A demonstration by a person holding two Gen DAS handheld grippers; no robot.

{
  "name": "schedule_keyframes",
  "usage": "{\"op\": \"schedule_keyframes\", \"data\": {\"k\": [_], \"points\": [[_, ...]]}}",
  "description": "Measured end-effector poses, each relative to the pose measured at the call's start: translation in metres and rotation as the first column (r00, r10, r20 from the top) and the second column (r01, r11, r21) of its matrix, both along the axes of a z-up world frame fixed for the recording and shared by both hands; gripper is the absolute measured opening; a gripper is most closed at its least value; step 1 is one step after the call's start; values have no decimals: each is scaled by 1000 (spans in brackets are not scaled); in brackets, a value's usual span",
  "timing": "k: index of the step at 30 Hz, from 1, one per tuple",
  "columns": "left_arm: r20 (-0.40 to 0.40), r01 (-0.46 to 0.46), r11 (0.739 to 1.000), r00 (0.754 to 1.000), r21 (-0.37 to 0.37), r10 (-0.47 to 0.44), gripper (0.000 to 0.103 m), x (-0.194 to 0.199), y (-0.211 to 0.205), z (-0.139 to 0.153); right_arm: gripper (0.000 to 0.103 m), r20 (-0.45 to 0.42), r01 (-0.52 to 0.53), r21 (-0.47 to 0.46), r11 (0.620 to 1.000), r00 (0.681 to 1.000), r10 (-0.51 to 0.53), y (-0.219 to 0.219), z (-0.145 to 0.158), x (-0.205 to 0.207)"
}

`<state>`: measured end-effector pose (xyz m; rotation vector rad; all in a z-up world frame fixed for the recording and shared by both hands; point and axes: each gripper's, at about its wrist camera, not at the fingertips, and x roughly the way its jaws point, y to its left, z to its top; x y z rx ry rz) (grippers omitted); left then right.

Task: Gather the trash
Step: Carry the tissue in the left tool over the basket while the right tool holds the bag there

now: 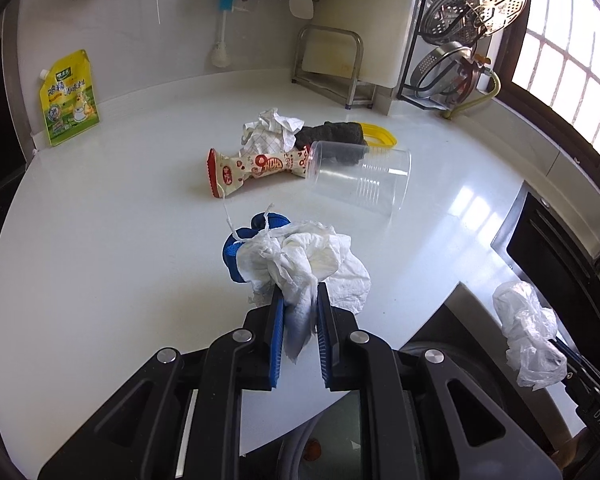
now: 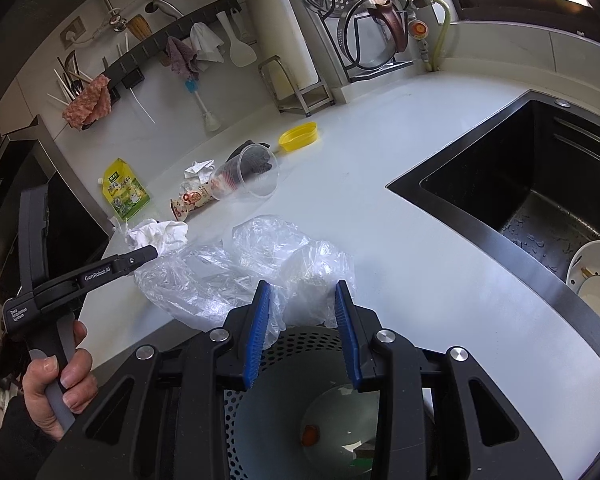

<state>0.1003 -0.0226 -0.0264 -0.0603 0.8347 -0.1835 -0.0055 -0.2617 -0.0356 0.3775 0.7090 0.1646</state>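
Landmark: the perforated bin (image 2: pixel 300 344) below the counter edge.

Directly above the bin, the right gripper (image 2: pixel 302 320) has its fingers spread wide. A crumpled plastic bag (image 2: pixel 244 268) drapes over the left finger; whether it is freed or merely snagged cannot be told.

Left of the bin, the left gripper (image 1: pixel 299 308) is closed narrowly on a wad of tissue (image 1: pixel 300 256), held above the counter (image 1: pixel 100 240).

Beyond the bin, more trash lies together on the counter: a snack wrapper (image 1: pixel 256 168), a clear cup (image 1: pixel 360 176) on its side, crumpled paper (image 1: pixel 272 128) and a yellow lid (image 2: pixel 300 136).

Judgement: the step is depositing. Next, clear the bag into the bin, then carry the tissue over it and release.
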Motion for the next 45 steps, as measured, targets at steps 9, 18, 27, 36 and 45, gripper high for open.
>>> {"op": "schedule_keyframes", "data": {"k": [9, 18, 27, 36, 45], "points": [[-34, 6, 1000, 999, 27, -6, 21, 5, 5, -17, 32, 1, -3, -4, 1000, 1000, 3, 2, 1, -2], [0, -17, 1000, 1000, 22, 17, 51, -1, 12, -8, 32, -11, -12, -3, 1000, 1000, 12, 5, -2, 2], [14, -31, 999, 999, 41, 30, 33, 3, 9, -8, 32, -27, -11, -2, 1000, 1000, 11, 6, -7, 7], [24, -22, 1000, 999, -8, 22, 9, 2, 15, 4, 32, -29, -11, -2, 1000, 1000, 11, 6, -8, 7], [29, -32, 999, 999, 4, 32, 10, 6, 20, 6, 32, -23, -14, -3, 1000, 1000, 14, 7, -7, 4]]}}
